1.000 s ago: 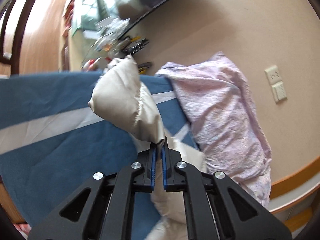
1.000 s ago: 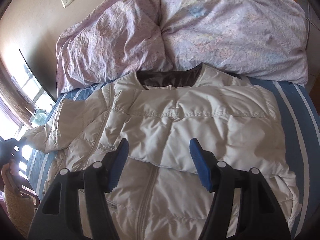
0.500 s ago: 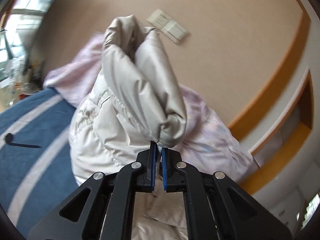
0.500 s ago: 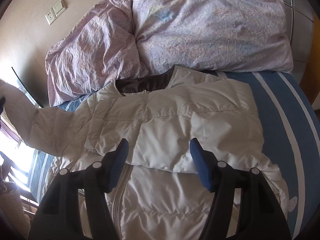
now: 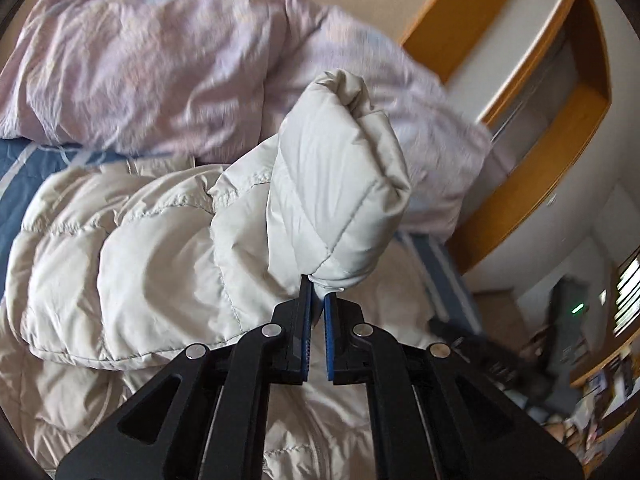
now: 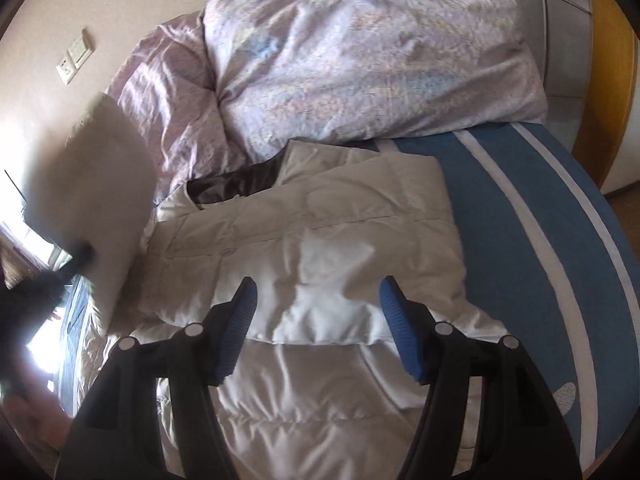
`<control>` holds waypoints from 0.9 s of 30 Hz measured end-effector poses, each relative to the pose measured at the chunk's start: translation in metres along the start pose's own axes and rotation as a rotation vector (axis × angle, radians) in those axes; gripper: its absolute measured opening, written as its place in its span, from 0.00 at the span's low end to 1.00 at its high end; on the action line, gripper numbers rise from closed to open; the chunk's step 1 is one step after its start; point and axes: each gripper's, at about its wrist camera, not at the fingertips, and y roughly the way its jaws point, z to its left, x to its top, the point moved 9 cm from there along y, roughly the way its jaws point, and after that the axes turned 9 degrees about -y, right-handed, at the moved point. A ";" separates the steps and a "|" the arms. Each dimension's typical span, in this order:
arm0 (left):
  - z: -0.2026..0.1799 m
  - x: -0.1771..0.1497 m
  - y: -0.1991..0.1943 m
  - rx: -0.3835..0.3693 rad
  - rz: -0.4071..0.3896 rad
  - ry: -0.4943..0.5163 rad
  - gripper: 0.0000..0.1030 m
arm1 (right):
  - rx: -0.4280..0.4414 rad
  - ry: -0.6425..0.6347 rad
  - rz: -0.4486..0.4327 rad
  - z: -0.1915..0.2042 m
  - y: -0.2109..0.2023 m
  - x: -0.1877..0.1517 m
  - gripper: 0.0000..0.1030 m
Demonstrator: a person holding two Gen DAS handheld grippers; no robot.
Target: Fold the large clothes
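Note:
A cream padded jacket point(image 6: 320, 248) lies face up on the blue striped bed point(image 6: 532, 208), its dark-lined collar toward the pillows. One sleeve is folded across the chest. My left gripper point(image 5: 316, 284) is shut on the cuff of the other sleeve point(image 5: 336, 192), which stands lifted and bunched above the jacket body point(image 5: 120, 256). That raised sleeve point(image 6: 92, 200) shows blurred at the left of the right wrist view, with the left gripper point(image 6: 78, 258) below it. My right gripper point(image 6: 316, 300) hovers open over the jacket's middle, nothing between its blue fingers point(image 6: 394, 312).
Two lilac pillows or a bunched duvet point(image 6: 360, 48) fill the head of the bed behind the collar. A beige wall with sockets point(image 6: 74, 58) is at the left. A wooden-framed wall recess point(image 5: 552, 92) stands beside the bed, with cluttered furniture point(image 5: 568, 352) beyond.
My left gripper has swung the sleeve from out over the blue sheet toward the jacket body, rolling as it went. The right gripper drifted slightly over the jacket and stayed open.

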 end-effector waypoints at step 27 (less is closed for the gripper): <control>0.117 -0.024 -0.111 0.267 -0.089 0.096 0.88 | 0.272 0.126 0.219 0.063 0.071 -0.011 0.23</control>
